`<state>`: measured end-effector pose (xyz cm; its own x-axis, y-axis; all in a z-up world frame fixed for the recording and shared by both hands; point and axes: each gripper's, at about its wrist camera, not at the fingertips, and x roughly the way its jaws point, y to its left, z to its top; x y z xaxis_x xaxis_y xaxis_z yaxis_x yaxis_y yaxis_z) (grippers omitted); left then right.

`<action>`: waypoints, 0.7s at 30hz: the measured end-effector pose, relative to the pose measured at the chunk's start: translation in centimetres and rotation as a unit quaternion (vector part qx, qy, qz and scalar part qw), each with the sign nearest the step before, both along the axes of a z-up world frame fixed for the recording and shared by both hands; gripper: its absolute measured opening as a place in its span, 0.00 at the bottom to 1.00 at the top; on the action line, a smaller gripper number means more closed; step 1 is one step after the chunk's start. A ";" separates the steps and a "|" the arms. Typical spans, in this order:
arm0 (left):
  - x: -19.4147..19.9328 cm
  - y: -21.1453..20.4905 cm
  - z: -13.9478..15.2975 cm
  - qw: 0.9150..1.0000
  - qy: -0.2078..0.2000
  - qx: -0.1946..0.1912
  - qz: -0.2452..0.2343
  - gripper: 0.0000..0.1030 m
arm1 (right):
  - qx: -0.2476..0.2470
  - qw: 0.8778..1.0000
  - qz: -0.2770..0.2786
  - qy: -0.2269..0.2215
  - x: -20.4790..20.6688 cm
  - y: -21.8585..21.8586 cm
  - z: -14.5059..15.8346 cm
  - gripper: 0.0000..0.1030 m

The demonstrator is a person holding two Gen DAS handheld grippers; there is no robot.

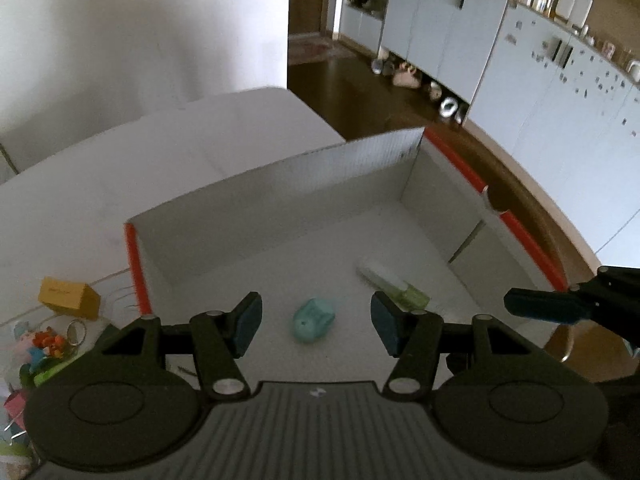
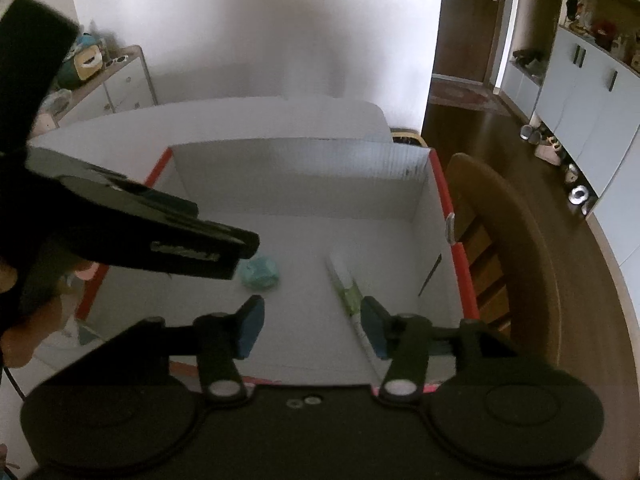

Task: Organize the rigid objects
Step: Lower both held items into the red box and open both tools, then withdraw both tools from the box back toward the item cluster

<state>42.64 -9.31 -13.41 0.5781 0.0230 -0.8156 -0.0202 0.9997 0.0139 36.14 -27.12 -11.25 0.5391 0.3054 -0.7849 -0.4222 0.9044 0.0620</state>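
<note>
left gripper (image 1: 316, 322): jaws spread wide, nothing between the pads, poised over the box interior.
right gripper (image 2: 312, 326): also wide open and empty, above the near edge of the box.
box (image 1: 280, 184): white cardboard, orange-red rim, open top, sitting on the white table (image 1: 80, 200).
teal object (image 1: 314, 320): small rounded piece on the box floor, dead centre under the left gripper's gap; in the right wrist view it sits at 10 o'clock from the gripper, partly hidden by the left tool.
tube (image 2: 348, 292): white and green, lying flat on the box floor at 1 o'clock from the teal object, its near end just beside the right gripper's right pad.
loose items: yellow box (image 1: 68, 298) and colourful clutter (image 1: 44, 350) outside the box at 9 o'clock, still on the table, likely next to sort.
risk 1: both tools crowd the same box; a reach across toward 9 o'clock could knock one gripper against the other.
risk 2: the right pad could clip the tube and skid it along the floor.
risk 3: a low exit could catch the orange rim and shift the light box.
risk 4: blurred frames, so clearance is hard to judge.
</note>
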 end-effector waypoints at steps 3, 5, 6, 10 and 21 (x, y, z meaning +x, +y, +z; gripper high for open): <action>-1.2 0.1 0.7 1.000 -0.017 -0.011 0.000 0.58 | 0.005 1.000 -0.002 -0.006 -0.5 -0.1 0.7 0.56; -2.1 0.3 1.5 1.000 -0.028 -0.012 -0.004 0.58 | 0.007 1.000 -0.003 -0.012 -1.0 -0.1 1.1 0.59; -2.5 0.4 1.6 0.999 -0.035 -0.012 -0.005 0.58 | 0.009 1.000 -0.004 -0.015 -1.2 -0.1 1.4 0.60; -4.0 0.6 2.4 0.998 -0.060 -0.015 -0.008 0.63 | 0.015 0.999 -0.010 -0.027 -1.9 0.3 2.2 0.64; -9.7 4.1 5.1 0.993 -0.112 -0.026 -0.019 0.67 | 0.040 0.997 -0.028 -0.065 -4.7 2.0 4.5 0.80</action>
